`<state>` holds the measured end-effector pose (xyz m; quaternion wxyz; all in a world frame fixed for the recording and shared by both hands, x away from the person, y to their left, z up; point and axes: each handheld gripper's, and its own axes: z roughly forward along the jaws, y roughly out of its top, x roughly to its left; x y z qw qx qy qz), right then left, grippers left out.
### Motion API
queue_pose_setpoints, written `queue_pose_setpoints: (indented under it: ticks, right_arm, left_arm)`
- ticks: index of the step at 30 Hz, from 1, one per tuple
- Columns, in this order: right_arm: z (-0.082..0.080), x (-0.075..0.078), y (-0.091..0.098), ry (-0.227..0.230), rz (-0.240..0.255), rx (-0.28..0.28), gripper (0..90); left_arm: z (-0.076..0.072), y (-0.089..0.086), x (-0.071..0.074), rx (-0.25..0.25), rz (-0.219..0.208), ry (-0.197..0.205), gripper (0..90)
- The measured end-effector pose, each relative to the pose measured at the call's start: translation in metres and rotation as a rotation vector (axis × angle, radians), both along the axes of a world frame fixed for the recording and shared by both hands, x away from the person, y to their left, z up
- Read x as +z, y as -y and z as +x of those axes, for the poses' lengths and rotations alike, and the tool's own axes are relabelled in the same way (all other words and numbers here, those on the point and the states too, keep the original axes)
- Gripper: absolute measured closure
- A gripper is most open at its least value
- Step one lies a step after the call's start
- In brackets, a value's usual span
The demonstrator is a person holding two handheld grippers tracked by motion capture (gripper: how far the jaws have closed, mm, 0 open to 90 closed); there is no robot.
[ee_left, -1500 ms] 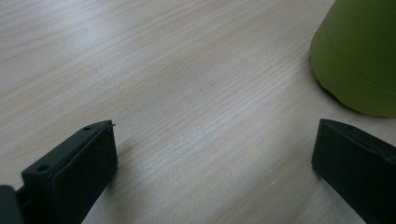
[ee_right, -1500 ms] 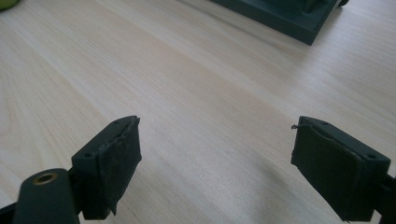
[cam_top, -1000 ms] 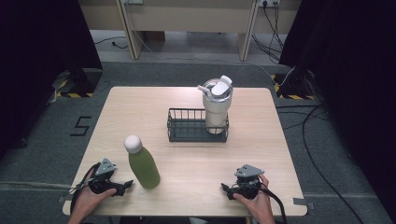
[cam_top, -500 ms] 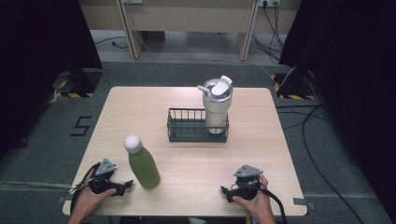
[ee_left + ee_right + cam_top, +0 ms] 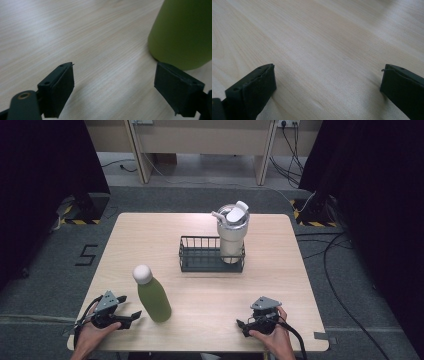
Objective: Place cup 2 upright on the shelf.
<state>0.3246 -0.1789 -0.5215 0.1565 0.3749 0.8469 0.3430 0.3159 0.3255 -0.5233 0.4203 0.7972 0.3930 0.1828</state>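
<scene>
Narrowing left gripper (image 5: 131, 316) fingers, still spread, nothing between, beside green bottle (image 5: 152, 296) standing on desk (image 5: 200, 290). Right gripper (image 5: 243, 326) resting spread, empty. Risking nudging, toppling the bottle.

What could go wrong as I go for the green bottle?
The green bottle is tall, narrow and near the table front edge: a nudge from the left gripper, whose open fingers have just been closing beside its base, could topple it. The wire basket already holds a tumbler, so space there is tight.
</scene>
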Motion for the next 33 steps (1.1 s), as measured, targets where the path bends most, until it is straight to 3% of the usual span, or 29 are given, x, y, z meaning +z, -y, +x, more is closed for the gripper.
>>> queue_pose_setpoints:
  ticks: [12, 22, 27, 33]
  right_arm:
    - [0.0, 0.0, 0.0, 0.0, 0.0, 0.0, 0.4]
    - [0.0, 0.0, 0.0, 0.0, 0.0, 0.001, 0.4]
    - [0.0, 0.0, 0.0, 0.0, 0.0, 0.002, 0.4]
    - [0.0, 0.0, 0.0, -0.002, 0.001, 0.002, 0.4]
  left_arm:
    - [-0.025, 0.003, 0.011, -0.043, -0.126, 0.128, 15.0]
    - [-0.037, 0.013, 0.016, -0.114, -0.215, 0.17, 15.0]
    - [-0.04, 0.019, 0.019, -0.135, -0.228, 0.195, 15.0]
    - [-0.039, 0.027, 0.018, -0.141, -0.234, 0.197, 15.0]
